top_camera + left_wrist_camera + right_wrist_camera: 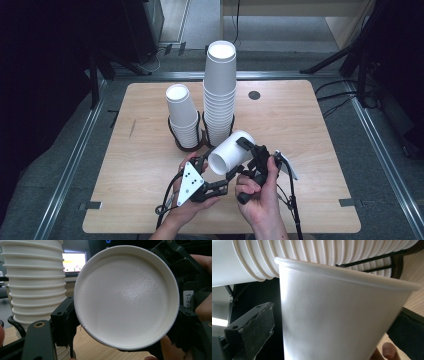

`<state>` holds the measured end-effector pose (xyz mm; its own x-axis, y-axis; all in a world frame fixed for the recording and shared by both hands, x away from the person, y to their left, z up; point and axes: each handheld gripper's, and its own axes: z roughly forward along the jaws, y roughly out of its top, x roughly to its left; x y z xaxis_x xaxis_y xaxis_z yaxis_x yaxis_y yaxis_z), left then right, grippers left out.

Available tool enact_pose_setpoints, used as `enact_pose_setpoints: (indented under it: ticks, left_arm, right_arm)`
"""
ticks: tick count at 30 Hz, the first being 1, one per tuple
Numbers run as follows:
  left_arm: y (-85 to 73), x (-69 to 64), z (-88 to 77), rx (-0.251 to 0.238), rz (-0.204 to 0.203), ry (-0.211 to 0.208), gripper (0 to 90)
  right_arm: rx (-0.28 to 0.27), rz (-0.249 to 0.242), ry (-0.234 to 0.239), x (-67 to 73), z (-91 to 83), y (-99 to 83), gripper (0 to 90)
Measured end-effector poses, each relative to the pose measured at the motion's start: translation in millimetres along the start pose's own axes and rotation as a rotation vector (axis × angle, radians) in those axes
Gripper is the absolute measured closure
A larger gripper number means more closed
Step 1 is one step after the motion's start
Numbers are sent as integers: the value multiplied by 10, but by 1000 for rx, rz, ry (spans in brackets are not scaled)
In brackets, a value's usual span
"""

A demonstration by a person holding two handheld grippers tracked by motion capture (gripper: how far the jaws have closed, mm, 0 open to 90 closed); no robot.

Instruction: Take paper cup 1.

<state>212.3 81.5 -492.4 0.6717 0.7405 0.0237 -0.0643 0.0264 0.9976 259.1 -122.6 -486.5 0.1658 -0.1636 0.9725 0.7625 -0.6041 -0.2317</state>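
Plain white paper cup (230,153), white like both cup stacks (220,97) with their ribbed rims. Pale wood-grain desk (140,165). Black wire holders (176,137). Black grippers; the left gripper (220,186) carries a grey plate with dark dots.

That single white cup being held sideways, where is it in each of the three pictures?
High view: the loose cup lies on its side at centre, above the hands.
Left gripper view: its round base faces the camera, centre-right.
Right gripper view: its side wall spans the middle.
Shared landmark: the tall cup stack behind it.
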Motion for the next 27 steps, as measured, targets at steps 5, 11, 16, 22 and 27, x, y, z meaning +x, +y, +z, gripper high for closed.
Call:
enact_pose_setpoints:
  ticks: [5,11,16,22,27]
  left_arm:
    - [-1,-5,-5,-1,3,-6,236]
    - [2,8,-19,-6,10,-7,234]
    - [-2,3,-26,-5,22,-7,227]
    - [16,10,-23,17,15,-2,201]
    - [57,45,-30,66,-22,7,116]
  right_arm:
    - [19,8,19,-26,39,17,15]
    - [22,8,26,-53,45,20,115]
    - [10,1,43,-83,37,1,132]
    - [2,-10,54,-81,31,-21,154]
    - [-22,-37,62,-72,30,-52,156]
